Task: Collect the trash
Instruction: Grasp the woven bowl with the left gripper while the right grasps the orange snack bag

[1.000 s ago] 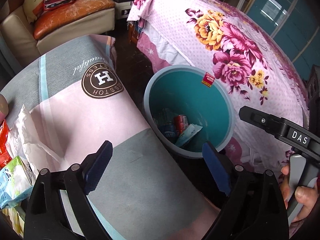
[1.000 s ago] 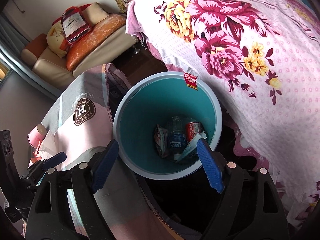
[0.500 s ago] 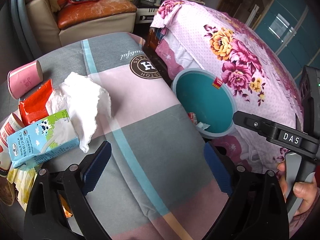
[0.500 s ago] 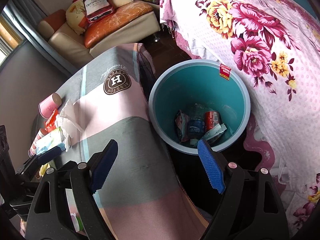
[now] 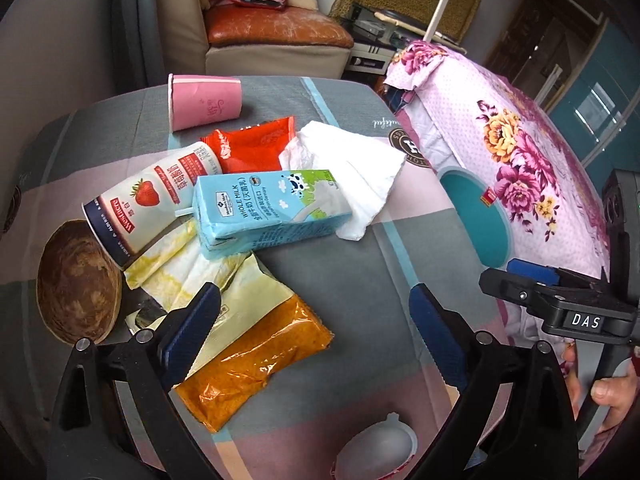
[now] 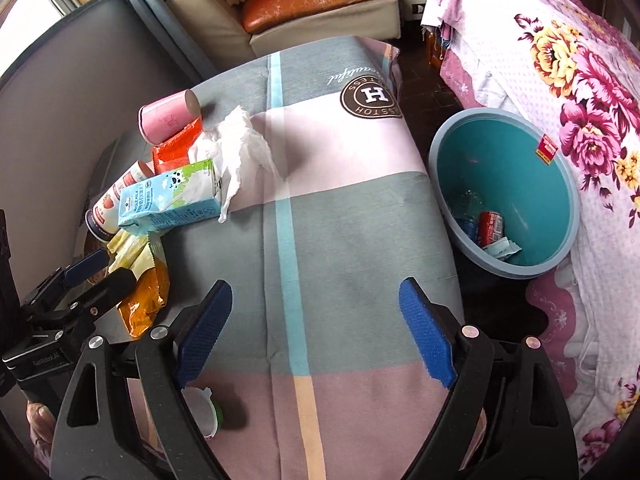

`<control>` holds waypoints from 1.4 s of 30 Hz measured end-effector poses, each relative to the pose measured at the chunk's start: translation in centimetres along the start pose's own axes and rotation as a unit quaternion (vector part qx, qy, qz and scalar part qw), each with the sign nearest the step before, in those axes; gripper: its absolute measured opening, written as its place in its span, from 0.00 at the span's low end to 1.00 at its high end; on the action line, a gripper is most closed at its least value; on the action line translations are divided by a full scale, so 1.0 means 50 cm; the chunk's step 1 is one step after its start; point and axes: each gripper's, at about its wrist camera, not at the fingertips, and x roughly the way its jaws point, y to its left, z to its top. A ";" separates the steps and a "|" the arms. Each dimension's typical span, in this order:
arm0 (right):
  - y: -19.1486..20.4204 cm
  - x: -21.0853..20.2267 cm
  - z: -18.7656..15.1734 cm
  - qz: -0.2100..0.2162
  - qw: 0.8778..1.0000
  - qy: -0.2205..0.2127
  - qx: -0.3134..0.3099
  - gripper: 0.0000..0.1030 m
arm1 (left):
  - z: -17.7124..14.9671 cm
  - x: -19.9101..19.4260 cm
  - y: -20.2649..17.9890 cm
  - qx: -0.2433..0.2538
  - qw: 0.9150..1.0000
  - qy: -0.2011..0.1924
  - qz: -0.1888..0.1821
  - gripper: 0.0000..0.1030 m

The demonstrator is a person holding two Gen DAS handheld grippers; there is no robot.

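Observation:
Trash lies in a pile on the checked tablecloth (image 5: 360, 280): a blue milk carton (image 5: 268, 210), a strawberry yogurt cup (image 5: 148, 204), a pink paper cup (image 5: 204, 102), a red wrapper (image 5: 252, 144), a crumpled white tissue (image 5: 352, 172) and an orange snack bag (image 5: 256, 352). My left gripper (image 5: 312, 308) hangs open above the snack bag, holding nothing. My right gripper (image 6: 316, 300) is over bare cloth, its jaws opening wider with nothing between them. The teal bin (image 6: 500, 152) stands on the floor to the right, with a can and bottles inside.
A brown bowl (image 5: 76, 284) sits at the table's left edge, and a small white tub (image 6: 204, 412) lies near the front. A bed with a floral cover (image 6: 580, 80) crowds the bin's right side. A sofa (image 5: 276, 36) stands behind the table.
Both grippers have swung left from over the bin to above the table. The trash pile has come into the left wrist view, and the bin has slid to the right in both views.

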 end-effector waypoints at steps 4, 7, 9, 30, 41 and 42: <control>0.066 0.030 -0.005 0.010 0.999 0.018 -0.029 0.79 | -0.017 -0.025 0.085 -0.031 0.999 -0.009 0.016 0.92; 0.113 0.051 -0.008 0.018 0.998 0.029 -0.048 0.79 | -0.030 -0.036 0.146 -0.053 0.998 -0.011 0.031 0.93; 0.143 0.066 -0.009 0.023 0.997 0.036 -0.062 0.79 | -0.038 -0.042 0.187 -0.068 0.997 -0.012 0.041 0.93; 0.309 0.205 -0.028 0.065 0.987 0.073 -0.127 0.79 | -0.059 0.005 0.415 -0.150 0.984 -0.004 0.099 0.91; 0.324 0.202 -0.044 0.080 0.985 0.056 -0.140 0.35 | -0.032 0.019 0.394 -0.141 0.983 -0.023 0.111 0.18; 0.324 0.199 -0.046 0.084 0.985 0.055 -0.139 0.29 | -0.034 0.015 0.393 -0.146 0.983 -0.025 0.110 0.17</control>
